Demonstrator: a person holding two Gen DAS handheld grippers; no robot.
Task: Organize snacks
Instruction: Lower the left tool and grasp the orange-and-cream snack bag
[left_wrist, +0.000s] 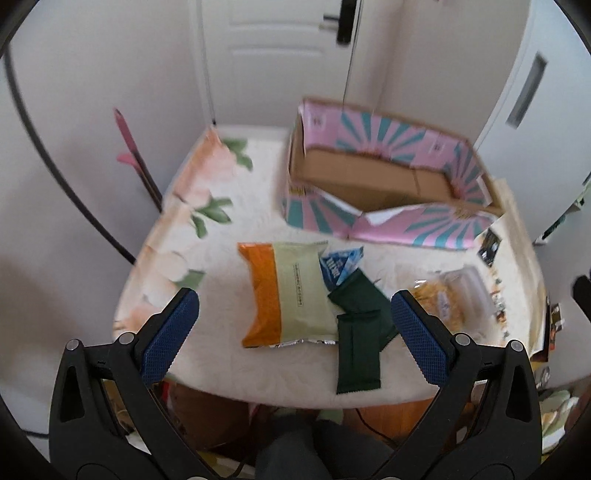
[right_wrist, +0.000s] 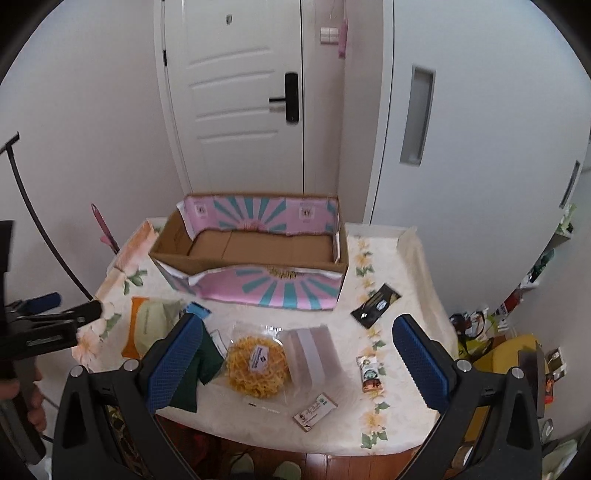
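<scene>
Both tongs spread wide, nothing held. Left tongs (left_wrist: 295, 325) hover off the near edge of the floral-cloth surface (left_wrist: 229, 236); right tongs (right_wrist: 297, 354) likewise, further right.

Landmark: open pink-and-teal cardboard box (right_wrist: 255, 258) at the far side of the surface, empty inside as far as visible. All snacks lie in front of it, none boxed:
- orange-and-pale-green foil snack bag (left_wrist: 284, 295), front-left of the box
- small blue packet (left_wrist: 340, 266) touching that bag's box-side corner
- two dark green pouches (left_wrist: 358, 347) overlapping each other, nearer the front edge than the bag
- clear pack of yellow noodle-like snack (right_wrist: 258, 365) directly in front of the box, near the edge
- black sachet (right_wrist: 375, 304) off the box's front-right corner
- small coffee-style stick (right_wrist: 369, 373) and a flat card packet (right_wrist: 316, 411) further out from the box, by the front edge

Risks, judged:
- Green pouches overlap and one sits at the edge; pinching one could drag the other off.
- Blue packet is tucked against the bag, so lifting the bag could flip or shift it.
- Puffy foil bag may slip or crush in a narrow pinch.
- Box's front wall looks torn and sagging; a drop onto it could spill outward.

Hard to read: left view is motion-blurred and labels are illegible. Right tongs' left pad covers part of the green pouches. Contents of the white-banded half of the clear pack are unclear.
</scene>
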